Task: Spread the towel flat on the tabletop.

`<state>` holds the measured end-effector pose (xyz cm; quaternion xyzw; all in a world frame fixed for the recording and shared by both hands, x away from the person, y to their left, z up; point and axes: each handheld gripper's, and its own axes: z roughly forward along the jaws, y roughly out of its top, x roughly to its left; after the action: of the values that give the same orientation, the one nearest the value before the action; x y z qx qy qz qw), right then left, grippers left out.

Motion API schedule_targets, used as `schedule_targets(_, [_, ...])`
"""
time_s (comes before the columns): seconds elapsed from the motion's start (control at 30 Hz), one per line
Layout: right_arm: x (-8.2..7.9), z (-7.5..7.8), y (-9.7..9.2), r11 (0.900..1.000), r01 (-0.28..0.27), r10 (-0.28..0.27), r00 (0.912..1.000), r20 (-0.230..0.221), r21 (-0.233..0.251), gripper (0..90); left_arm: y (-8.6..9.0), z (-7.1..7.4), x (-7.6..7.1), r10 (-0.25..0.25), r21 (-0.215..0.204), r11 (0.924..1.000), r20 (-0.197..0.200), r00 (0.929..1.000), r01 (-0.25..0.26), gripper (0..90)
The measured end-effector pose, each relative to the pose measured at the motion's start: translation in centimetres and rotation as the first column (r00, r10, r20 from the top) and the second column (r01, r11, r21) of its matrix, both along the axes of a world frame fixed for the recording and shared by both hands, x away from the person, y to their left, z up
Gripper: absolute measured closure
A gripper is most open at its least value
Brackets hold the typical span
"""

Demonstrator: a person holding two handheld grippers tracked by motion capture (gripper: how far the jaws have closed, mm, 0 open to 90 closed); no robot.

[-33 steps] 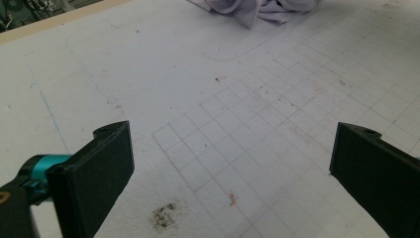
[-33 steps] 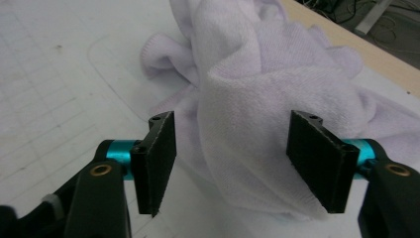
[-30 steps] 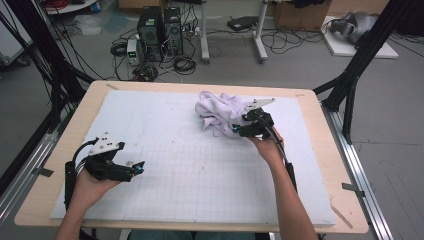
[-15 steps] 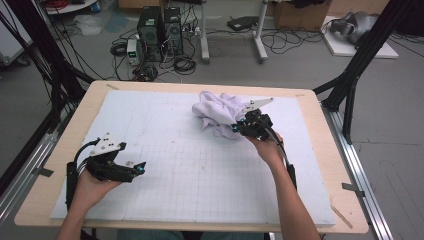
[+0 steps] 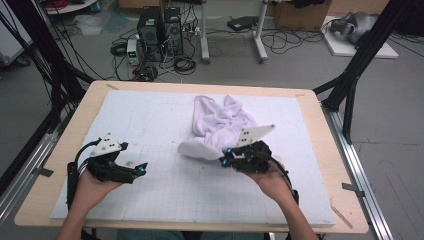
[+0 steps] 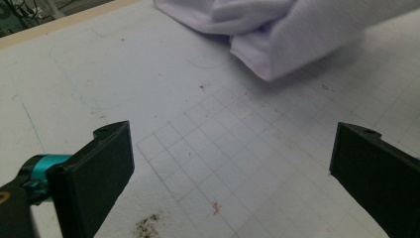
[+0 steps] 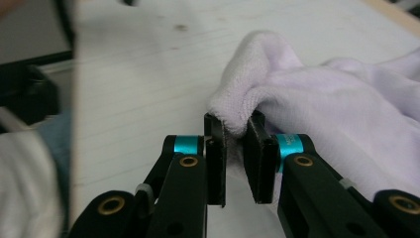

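Note:
A crumpled white towel [image 5: 220, 122] lies on the far middle of the white gridded mat [image 5: 165, 115]. My right gripper [image 5: 223, 161] has just closed its jaws and is shut on a fold at the towel's near edge; in the right gripper view the pads [image 7: 216, 139] pinch the towel [image 7: 322, 99] at my right gripper [image 7: 236, 130]. The pulled fold hangs a little above the mat. My left gripper [image 5: 142, 170] rests at the near left, apart from the cloth. Its jaws stand wide open around my left gripper [image 6: 233, 163], with bare mat between them and the towel [image 6: 297, 34] farther off.
The mat covers a wooden table [image 5: 320, 125] with black frame posts at its corners. Computer cases and cables [image 5: 160, 30] sit on the floor beyond the far edge. Small dark crumbs [image 6: 148, 225] lie on the mat near the left gripper.
The right gripper has moved toward the near edge and slightly left, drawing a towel fold out with it. The left hand has stayed put.

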<state>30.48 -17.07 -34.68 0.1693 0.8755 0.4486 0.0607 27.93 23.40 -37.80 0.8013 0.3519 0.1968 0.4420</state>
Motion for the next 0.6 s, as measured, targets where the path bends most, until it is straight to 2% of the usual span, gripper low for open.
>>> schedule_targets(0.07, [-1.6,-0.4,0.4,0.999,-0.044,0.044,0.9989,-0.014,0.008,80.7,-0.2,0.0,0.0,-0.004,0.005,1.0,-0.001,1.0,0.004,3.8])
schedule_targets(0.1, [-1.6,-0.4,0.4,0.999,-0.044,0.044,0.9989,-0.014,0.008,80.7,-0.3,0.0,0.0,-0.007,0.005,1.0,-0.003,1.0,0.007,3.8])
schedule_targets(0.13, [-3.0,-0.9,0.8,0.9963,-0.086,0.086,0.9956,-0.037,0.009,80.4,-0.4,0.0,0.0,-0.012,0.007,0.9999,-0.003,0.9999,0.012,3.8])
schedule_targets(0.17, [-3.0,-0.9,0.8,0.9963,-0.086,0.086,0.9956,-0.037,0.009,80.4,-0.6,0.0,0.0,-0.016,0.007,0.9999,-0.003,0.9999,0.016,3.8])
schedule_targets(0.2, [-3.8,-1.2,1.1,0.99,-0.14,0.141,0.9886,-0.053,0.016,69.5,-0.8,0.0,0.1,-0.022,0.007,0.9997,-0.006,0.9997,0.022,3.8])
schedule_targets(0.23, [-4.0,-1.3,1.1,0.9879,-0.153,0.154,0.9859,-0.065,0.026,60.2,-1.0,0.0,0.1,-0.028,0.008,0.9996,-0.006,0.9996,0.028,4.0])
schedule_targets(0.3, [-4.0,-1.1,0.9,0.9871,-0.155,0.158,0.9845,-0.076,0.039,56.6,-1.5,0.1,0.2,-0.046,0.003,0.9989,-0.009,0.9989,0.046,5.5])
schedule_targets(0.37, [-3.7,-0.7,0.1,0.9908,-0.125,0.128,0.9899,-0.061,0.052,50.0,-2.0,0.0,0.4,-0.061,0.001,0.9981,-0.009,0.9981,0.061,7.6])
schedule_targets(0.4, [-2.9,-0.5,-1.1,0.9964,-0.066,0.067,0.9972,-0.031,0.054,48.1,-2.3,-0.1,0.4,-0.066,0.002,0.9978,-0.012,0.9978,0.066,8.3])
schedule_targets(0.43, [-2.3,-0.6,-1.6,0.9985,-0.033,0.034,0.9992,-0.018,0.043,47.3,-2.6,-0.1,0.5,-0.073,0.002,0.9973,-0.013,0.9972,0.074,9.2])
schedule_targets(0.5, [-1.2,-1.0,-2.5,0.9995,0.031,-0.031,0.9994,0.012,0.001,47.0,-3.8,-0.5,1.0,-0.102,0.004,0.9948,-0.019,0.9946,0.102,11.4])
schedule_targets(0.6, [0.3,-2.3,-3.3,0.9932,0.107,-0.107,0.9942,0.016,-0.045,45.6,-4.7,-0.8,1.4,-0.122,0.007,0.9925,-0.021,0.9923,0.122,15.2])
